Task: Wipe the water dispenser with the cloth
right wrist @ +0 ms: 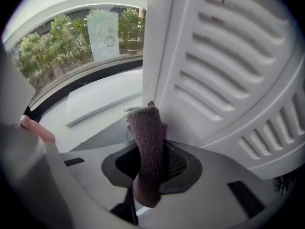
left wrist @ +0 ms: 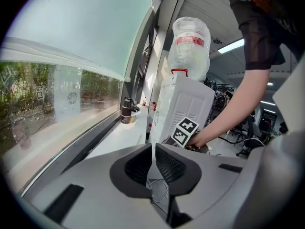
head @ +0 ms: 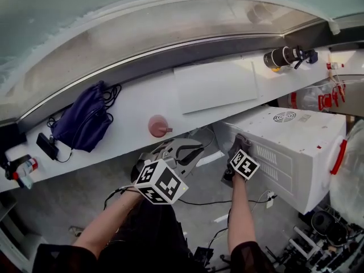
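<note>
At the vented white panel of the water dispenser [head: 284, 147], the right gripper [head: 239, 148] is presented with its fingers clamped on a folded mauve cloth [right wrist: 147, 147]. The cloth stands up out of the fingers, and its upper end lies at the panel's corner edge. Whether it presses on the plastic or sits just beside it cannot be confirmed from the right gripper view.

The left gripper [head: 181, 151] hangs apart from the dispenser, over the floor. Its fingers are together with nothing between them, and it takes no part in the work.

The dispenser stands beside the white table [head: 142, 104] under the window, with a large water bottle [left wrist: 190, 42] mounted on top.

Assessment of progress: the cloth is in hand and brought to the louvred panel, so wiping is judged to be either just opening or under way on this face. No streak, sheen or dirt line is visible to show which areas have been covered. The louvres, the top surface and the remaining sides show no evidence of wiping and are to be counted as outstanding.
</note>
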### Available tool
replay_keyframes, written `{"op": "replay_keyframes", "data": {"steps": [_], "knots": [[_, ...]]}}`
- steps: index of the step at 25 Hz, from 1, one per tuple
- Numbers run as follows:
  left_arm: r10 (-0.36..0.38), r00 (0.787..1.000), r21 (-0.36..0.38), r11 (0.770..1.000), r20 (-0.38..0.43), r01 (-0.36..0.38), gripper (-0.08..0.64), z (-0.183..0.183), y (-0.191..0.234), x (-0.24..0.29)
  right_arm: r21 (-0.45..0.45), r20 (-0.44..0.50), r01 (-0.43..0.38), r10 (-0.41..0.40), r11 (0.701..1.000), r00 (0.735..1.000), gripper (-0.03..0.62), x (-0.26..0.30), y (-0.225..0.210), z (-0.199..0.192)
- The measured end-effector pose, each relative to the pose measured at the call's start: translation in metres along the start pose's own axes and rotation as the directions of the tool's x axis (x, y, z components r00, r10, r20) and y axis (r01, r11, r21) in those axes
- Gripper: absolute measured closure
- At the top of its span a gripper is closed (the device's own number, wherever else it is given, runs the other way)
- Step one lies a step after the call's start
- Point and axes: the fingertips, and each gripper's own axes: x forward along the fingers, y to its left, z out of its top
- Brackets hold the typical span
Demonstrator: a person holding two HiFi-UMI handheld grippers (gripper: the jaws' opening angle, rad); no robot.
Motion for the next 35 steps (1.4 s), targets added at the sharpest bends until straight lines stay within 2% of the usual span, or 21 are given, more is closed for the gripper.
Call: {"op": "replay_keyframes", "data": {"steps": [3, 7, 12, 17, 22, 26, 30, 35], "knots": [[0.023, 1.0, 0.001, 1.0, 0.021, -0.023, 0.537, 0.018, -0.001, -0.007, -0.033, 0.055, -0.093, 0.095, 0.995, 0.994, 0.488, -0.026, 0.006, 0.007], [0.063, 0.997, 0.018, 0.998, 0.033, -0.063, 0.537, 0.041, -0.003, -0.024, -0.053, 0.13, -0.217, 0.222, 0.975, 0.966, 0.488, -0.089, 0.022, 0.022], [0.129, 0.991, -0.005, 0.992, 0.047, -0.129, 0.537, 0.066, -0.006, -0.055, -0.047, 0.22, -0.343, 0.344, 0.938, 0.913, 0.488, -0.193, 0.043, 0.041], [0.169, 0.983, -0.041, 0.985, 0.071, -0.166, 0.537, 0.093, -0.022, -0.089, -0.065, 0.293, -0.444, 0.443, 0.893, 0.847, 0.488, -0.295, 0.054, 0.046], [0.18, 0.98, -0.017, 0.984, 0.09, -0.179, 0.537, 0.119, -0.062, -0.124, -0.094, 0.347, -0.505, 0.504, 0.858, 0.791, 0.488, -0.377, 0.055, 0.037], [0.171, 0.979, -0.027, 0.985, 0.109, -0.169, 0.537, 0.14, -0.115, -0.157, -0.119, 0.373, -0.537, 0.539, 0.835, 0.756, 0.488, -0.437, 0.047, 0.016], [0.155, 0.979, -0.041, 0.988, 0.136, -0.151, 0.537, 0.153, -0.168, -0.189, -0.167, 0.394, -0.543, 0.56, 0.823, 0.729, 0.488, -0.48, 0.038, -0.004], [0.15, 0.98, -0.003, 0.989, 0.128, -0.151, 0.537, 0.159, -0.22, -0.218, -0.201, 0.438, -0.548, 0.575, 0.812, 0.691, 0.488, -0.523, 0.02, -0.022]]}}
